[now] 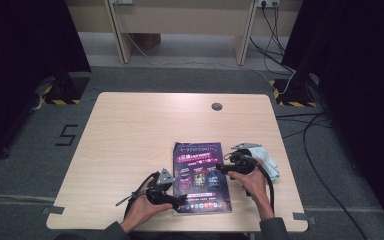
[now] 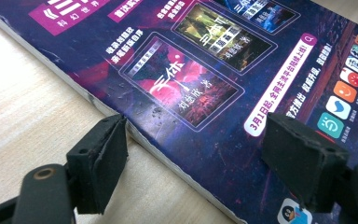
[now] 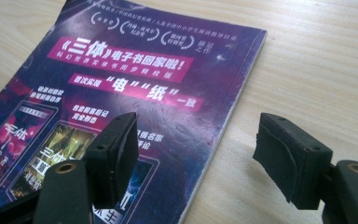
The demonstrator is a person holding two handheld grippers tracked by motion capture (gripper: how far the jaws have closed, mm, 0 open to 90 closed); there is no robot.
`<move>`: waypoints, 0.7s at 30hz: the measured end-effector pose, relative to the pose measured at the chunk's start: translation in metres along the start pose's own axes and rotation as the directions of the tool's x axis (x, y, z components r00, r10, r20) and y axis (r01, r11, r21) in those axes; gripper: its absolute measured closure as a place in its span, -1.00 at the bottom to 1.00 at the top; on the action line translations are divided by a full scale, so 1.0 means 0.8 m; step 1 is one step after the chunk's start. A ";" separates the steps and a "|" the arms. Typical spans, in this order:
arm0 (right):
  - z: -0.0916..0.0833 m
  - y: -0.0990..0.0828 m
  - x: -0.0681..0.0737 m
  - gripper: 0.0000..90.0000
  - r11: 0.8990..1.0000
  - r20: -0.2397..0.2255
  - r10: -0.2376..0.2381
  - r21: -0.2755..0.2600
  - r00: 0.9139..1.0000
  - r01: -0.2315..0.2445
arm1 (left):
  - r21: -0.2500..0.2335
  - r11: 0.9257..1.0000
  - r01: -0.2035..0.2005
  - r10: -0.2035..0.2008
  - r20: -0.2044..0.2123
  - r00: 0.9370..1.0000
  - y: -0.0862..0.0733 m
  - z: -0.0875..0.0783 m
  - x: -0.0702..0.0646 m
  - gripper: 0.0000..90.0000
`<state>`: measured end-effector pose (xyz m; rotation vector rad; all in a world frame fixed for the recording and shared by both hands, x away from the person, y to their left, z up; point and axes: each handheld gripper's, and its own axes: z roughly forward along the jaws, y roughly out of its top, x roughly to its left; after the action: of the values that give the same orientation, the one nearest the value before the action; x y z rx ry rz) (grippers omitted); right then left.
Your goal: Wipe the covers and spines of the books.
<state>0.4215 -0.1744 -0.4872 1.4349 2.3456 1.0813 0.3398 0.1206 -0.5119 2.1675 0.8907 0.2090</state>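
Both tongs stood wide open with nothing between their jaws. One pad of each hung over the cover and the other past the edge, so each one straddled a side of the book.

Biggest of all was the table (image 1: 130, 145), a pale wooden top with fine straight grain, smooth and bare except for a small round grey cap (image 1: 217, 106) near its far edge. On it, near the person and a little to the right of the middle, lay the book (image 1: 201, 176). It was flat on the wood, with its long sides running from near to far. Its cover was dark purple and shiny, with pink bands, white writing and small pictures, and it had lots of little scuffs. From the side I could see a thin stack of white page edges, so it looked soft and bendy, not stiff.

At the right of the book, just beside it, sat a crumpled white cloth (image 1: 266, 159), soft and lumpy.

Holding the left gripper (image 1: 177, 200) low at the book's near left corner, the person had it pointing right across the edge. They held the right gripper (image 1: 220, 168) at the right side, about halfway along, pointing left over the cover. Both were about equally close, each on its own side. I thought the next move would depend on a pad getting under the thin edge.

Their pads (image 2: 103, 154) were black foam blocks, thick, squarish and a bit rough.
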 end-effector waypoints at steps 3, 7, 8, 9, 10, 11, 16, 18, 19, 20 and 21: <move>0.002 -0.002 -0.003 -0.37 1.000 -0.015 0.018 -0.003 1.000 -0.018 | 0.007 1.000 -0.014 0.014 0.007 1.000 -0.001 -0.002 0.001 -0.50; 0.003 -0.002 0.000 -0.45 1.000 -0.018 0.021 -0.004 1.000 -0.021 | 0.011 1.000 -0.022 0.022 0.018 1.000 -0.003 -0.005 0.001 -0.48; 0.003 -0.002 0.001 -0.45 1.000 -0.021 0.016 -0.001 1.000 -0.016 | 0.011 1.000 -0.023 0.023 0.020 1.000 -0.004 -0.006 0.000 -0.48; 0.003 -0.002 0.002 -0.45 1.000 -0.023 0.015 -0.004 1.000 -0.015 | 0.013 1.000 -0.027 0.027 0.024 0.999 -0.005 -0.007 0.000 -0.47; 0.004 -0.002 0.003 -0.45 1.000 -0.022 0.012 -0.005 1.000 -0.012 | 0.016 0.999 -0.028 0.028 0.026 0.999 -0.006 -0.008 -0.001 -0.47; 0.004 -0.003 0.003 -0.46 1.000 -0.024 0.010 -0.001 1.000 -0.010 | 0.018 0.999 -0.030 0.029 0.031 0.999 -0.007 -0.010 -0.001 -0.47; 0.011 -0.005 0.008 -0.50 1.000 -0.025 -0.013 0.024 1.000 0.013 | 0.021 0.999 -0.032 0.031 0.041 0.999 -0.013 -0.016 -0.003 -0.43; 0.014 -0.006 0.011 -0.48 0.999 -0.021 -0.014 0.042 1.000 0.015 | 0.019 1.000 -0.024 0.023 0.039 0.999 -0.014 -0.016 -0.004 -0.42; 0.015 -0.007 0.013 -0.48 0.999 -0.013 -0.011 0.048 1.000 0.011 | 0.019 1.000 -0.021 0.021 0.037 0.999 -0.014 -0.017 -0.005 -0.42; 0.016 -0.007 0.012 -0.47 0.999 -0.007 -0.012 0.051 1.000 0.012 | 0.018 1.000 -0.019 0.018 0.037 0.999 -0.014 -0.017 -0.005 -0.42; 0.018 -0.008 0.013 -0.46 0.998 -0.008 -0.012 0.060 1.000 0.013 | 0.019 1.000 -0.017 0.017 0.040 0.999 -0.014 -0.017 -0.004 -0.42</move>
<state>0.4190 -0.1608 -0.4995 1.4369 2.4082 1.0229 0.3259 0.1312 -0.5101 2.1899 0.8554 0.1664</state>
